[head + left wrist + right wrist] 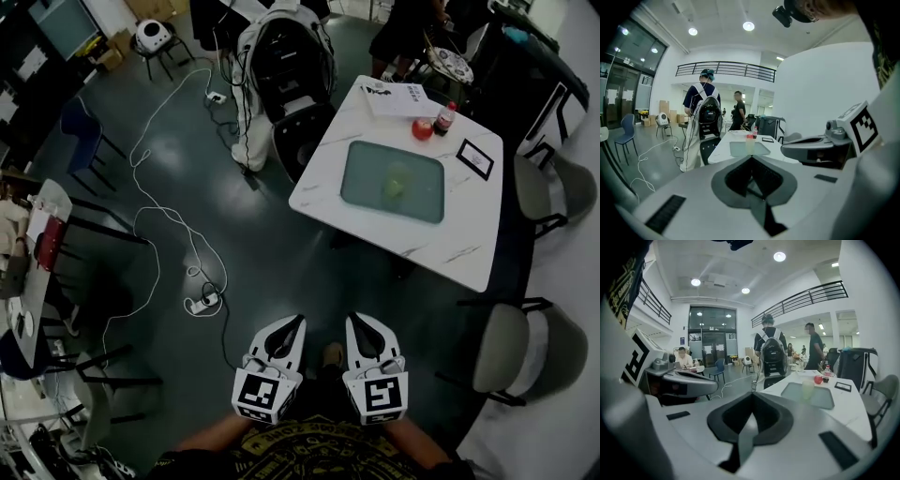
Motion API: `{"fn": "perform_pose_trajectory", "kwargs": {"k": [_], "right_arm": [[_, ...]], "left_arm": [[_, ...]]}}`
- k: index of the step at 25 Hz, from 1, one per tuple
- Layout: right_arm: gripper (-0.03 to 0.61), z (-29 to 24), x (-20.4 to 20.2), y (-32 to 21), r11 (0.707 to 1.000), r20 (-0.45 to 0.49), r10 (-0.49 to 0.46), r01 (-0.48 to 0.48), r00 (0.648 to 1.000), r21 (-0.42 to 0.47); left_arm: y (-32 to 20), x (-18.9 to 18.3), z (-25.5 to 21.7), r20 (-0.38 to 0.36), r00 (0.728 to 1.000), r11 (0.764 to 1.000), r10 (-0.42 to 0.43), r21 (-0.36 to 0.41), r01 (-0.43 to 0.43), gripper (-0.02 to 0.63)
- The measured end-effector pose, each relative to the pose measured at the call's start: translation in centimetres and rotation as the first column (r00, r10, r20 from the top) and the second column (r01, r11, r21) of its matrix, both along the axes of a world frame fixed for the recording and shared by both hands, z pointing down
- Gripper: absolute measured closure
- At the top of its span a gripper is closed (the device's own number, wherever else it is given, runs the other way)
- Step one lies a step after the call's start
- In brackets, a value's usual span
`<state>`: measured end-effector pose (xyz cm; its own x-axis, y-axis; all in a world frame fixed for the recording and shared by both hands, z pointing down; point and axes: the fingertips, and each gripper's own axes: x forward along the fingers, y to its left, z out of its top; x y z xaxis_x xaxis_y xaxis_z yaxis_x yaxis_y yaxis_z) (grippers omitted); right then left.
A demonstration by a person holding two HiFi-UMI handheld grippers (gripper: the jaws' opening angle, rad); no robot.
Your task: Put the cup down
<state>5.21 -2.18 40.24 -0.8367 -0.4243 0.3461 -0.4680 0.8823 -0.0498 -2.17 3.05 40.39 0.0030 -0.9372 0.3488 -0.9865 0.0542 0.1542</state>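
Note:
A pale translucent cup (397, 182) stands upright on a grey-green tray (361, 192) in the middle of the white marble table (469, 234). It shows far ahead in the left gripper view as the cup (749, 145) and in the right gripper view as the cup (807, 387). My left gripper (297, 322) and right gripper (354, 319) are held side by side close to my body over the dark floor, well short of the table. Both have their jaws together with nothing between them, as the left gripper (751, 157) and right gripper (753, 393) also show.
On the table's far end are a red-capped bottle (444, 117), a red round thing (422, 129), papers (398, 97) and a black-framed card (475, 158). Grey chairs (525, 352) stand right of the table, a black chair (286, 66) at its left. A cable and power strip (202, 302) lie on the floor.

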Motion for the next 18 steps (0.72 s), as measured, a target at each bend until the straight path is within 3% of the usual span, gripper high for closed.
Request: {"fn": "perform_pose_trajectory", "kwargs": {"k": [6, 12, 18], "right_arm": [[0.572, -0.5, 1.3, 5.3, 1.0, 0.0, -0.013, 0.013, 1.0, 0.021], [0.575, 1.7, 0.2, 11.1, 0.999, -0.025, 0.006, -0.007, 1.0, -0.039], [0.575, -0.3, -1.8, 14.8, 0.999, -0.006, 0.013, -0.013, 1.0, 0.044]], "left_arm": [[4.3, 1.0, -1.1, 0.02, 1.0, 0.999, -0.009, 0.051, 0.008, 0.603], [9.6, -1.2, -0.2, 0.003, 1.0, 0.999, -0.02, 0.043, 0.02, 0.603], [12.9, -2.4, -0.1, 0.012, 0.999, 0.997, 0.039, 0.067, -0.039, 0.603]]}}
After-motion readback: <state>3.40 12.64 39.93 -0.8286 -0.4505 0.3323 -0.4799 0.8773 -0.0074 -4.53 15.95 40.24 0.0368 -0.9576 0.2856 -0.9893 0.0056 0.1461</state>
